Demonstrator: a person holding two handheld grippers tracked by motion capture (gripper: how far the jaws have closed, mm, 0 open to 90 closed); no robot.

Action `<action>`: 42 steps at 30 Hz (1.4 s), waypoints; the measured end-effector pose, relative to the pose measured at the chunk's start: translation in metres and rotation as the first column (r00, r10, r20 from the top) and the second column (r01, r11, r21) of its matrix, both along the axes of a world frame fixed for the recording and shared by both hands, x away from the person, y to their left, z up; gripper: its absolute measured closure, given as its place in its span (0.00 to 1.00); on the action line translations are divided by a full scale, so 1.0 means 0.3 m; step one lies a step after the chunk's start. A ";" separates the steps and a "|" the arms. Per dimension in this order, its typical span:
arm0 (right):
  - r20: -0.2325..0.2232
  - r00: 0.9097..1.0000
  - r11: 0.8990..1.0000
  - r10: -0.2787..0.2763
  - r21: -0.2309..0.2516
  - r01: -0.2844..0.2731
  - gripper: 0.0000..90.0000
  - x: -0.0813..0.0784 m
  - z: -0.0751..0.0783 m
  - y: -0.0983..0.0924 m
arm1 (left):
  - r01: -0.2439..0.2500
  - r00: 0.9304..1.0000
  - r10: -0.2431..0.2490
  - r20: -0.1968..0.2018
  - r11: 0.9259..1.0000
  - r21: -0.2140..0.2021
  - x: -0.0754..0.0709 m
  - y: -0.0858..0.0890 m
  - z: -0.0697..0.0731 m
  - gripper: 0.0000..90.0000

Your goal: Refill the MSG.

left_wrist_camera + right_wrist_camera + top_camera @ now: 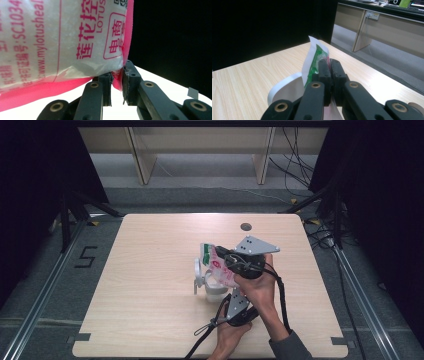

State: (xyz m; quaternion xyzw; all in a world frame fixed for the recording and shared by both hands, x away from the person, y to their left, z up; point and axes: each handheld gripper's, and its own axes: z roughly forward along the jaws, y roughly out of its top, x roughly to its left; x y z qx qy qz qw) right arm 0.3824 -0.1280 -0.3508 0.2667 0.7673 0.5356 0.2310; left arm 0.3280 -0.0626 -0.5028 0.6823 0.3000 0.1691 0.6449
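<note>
A plastic bag (216, 262) printed in pink, with a green and white top, is held tilted above a white cup (214, 290) near the table's middle. My right gripper (223, 256) is shut on the bag's upper part; the green and white edge (314, 60) sticks up past its jaws (329, 67), and the cup's rim (283, 87) curves below. My left gripper (229, 296) comes from below and is shut on the bag's pink bottom seam (117, 82). The bag's white printed face (62, 42) hangs just above the left gripper (117, 75). The bag hides the cup's inside.
The light wooden table (150, 320) has a dark round hole (245, 226) near its far edge. Black curtains stand at both sides. Beyond the table are wooden bench legs (142, 160) and floor cables (295, 165). A "5" mark (86, 256) is on the floor at left.
</note>
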 end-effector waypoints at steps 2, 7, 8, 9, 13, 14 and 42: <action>-0.003 1.000 1.000 0.002 -0.001 -0.002 1.00 0.002 -0.002 0.001 | 0.000 1.000 0.000 0.003 1.000 -0.006 0.001 -0.001 -0.001 0.88; 0.001 1.000 1.000 -0.001 0.000 0.001 1.00 0.000 0.000 0.000 | -0.001 1.000 0.001 0.003 1.000 -0.004 0.001 -0.001 -0.001 0.88; 0.000 1.000 1.000 -0.003 -0.004 0.003 1.00 0.000 0.000 -0.001 | 0.000 1.000 0.000 -0.001 1.000 0.002 0.000 0.000 0.000 0.88; -0.003 1.000 1.000 -0.003 -0.003 0.003 1.00 -0.001 0.000 -0.001 | 0.000 1.000 0.000 0.000 1.000 0.002 0.000 0.000 0.000 0.88; 0.015 1.000 1.000 -0.009 0.006 0.008 1.00 0.001 0.002 -0.005 | 0.002 1.000 -0.002 0.002 1.000 0.008 0.001 0.003 -0.001 0.88; -0.005 1.000 1.000 -0.001 0.011 0.001 1.00 -0.002 0.004 -0.007 | 0.004 1.000 -0.004 0.003 1.000 0.006 0.001 0.003 -0.002 0.88; 0.017 1.000 0.999 0.026 0.031 -0.027 1.00 -0.054 0.057 -0.065 | -0.020 0.999 0.017 0.046 0.998 0.057 -0.010 0.017 -0.011 0.89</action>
